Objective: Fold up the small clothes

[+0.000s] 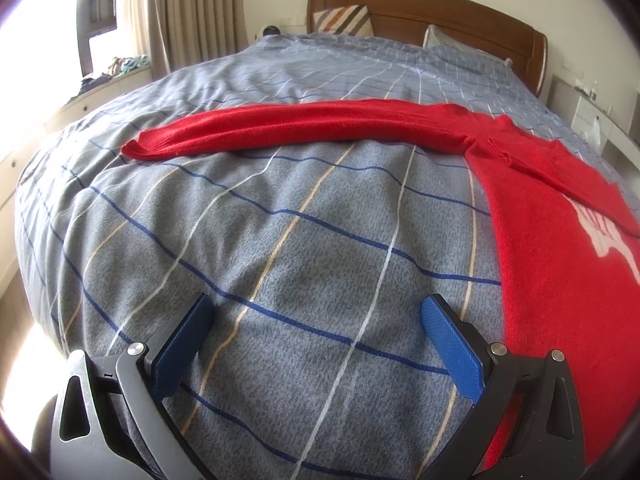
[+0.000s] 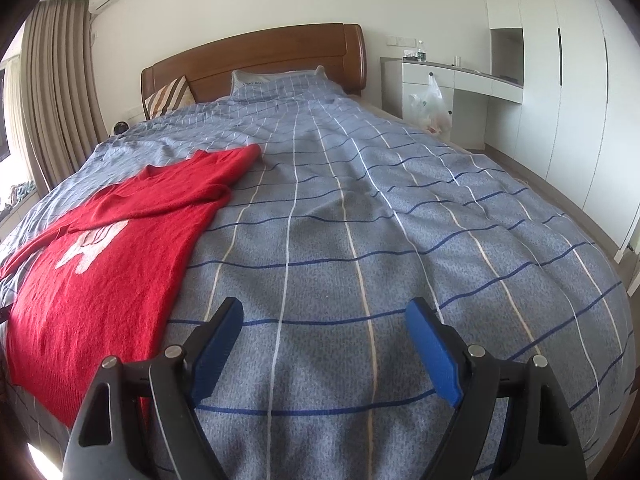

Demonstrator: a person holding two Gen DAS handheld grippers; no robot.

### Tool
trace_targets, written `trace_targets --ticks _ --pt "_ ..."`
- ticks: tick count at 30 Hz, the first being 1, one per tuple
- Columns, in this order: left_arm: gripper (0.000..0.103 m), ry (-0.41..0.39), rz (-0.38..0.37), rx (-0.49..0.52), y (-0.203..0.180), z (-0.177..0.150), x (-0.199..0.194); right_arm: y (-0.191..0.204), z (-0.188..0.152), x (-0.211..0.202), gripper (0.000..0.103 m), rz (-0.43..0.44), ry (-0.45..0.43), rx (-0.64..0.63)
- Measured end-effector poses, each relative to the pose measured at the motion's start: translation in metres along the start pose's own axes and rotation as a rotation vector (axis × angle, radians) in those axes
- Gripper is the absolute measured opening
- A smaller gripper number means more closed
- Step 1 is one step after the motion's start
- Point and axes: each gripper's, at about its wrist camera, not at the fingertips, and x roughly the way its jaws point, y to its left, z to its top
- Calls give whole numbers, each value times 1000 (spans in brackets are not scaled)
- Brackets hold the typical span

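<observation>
A red knit sweater (image 1: pixel 552 232) with a white pattern lies flat on the bed. In the left wrist view its left sleeve (image 1: pixel 288 126) stretches out straight to the left. In the right wrist view the sweater (image 2: pixel 104 256) lies at the left, its other sleeve folded across the chest. My left gripper (image 1: pixel 316 312) is open and empty above the bedcover, left of the sweater's body. My right gripper (image 2: pixel 324 316) is open and empty above the bedcover, right of the sweater.
The bed has a grey-blue checked cover (image 2: pixel 400 240), a wooden headboard (image 2: pixel 256 60) and pillows (image 2: pixel 168 94). Curtains (image 1: pixel 188 12) and a window sill are on the left. A white desk with a plastic bag (image 2: pixel 430 108) and wardrobes (image 2: pixel 568 80) stand on the right.
</observation>
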Motion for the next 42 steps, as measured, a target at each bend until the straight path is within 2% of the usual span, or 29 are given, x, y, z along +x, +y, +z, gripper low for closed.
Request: trace_targets --ticks 42 --pt "103 -3 5 3 -1 1 -2 -1 -2 4 83 4 15 13"
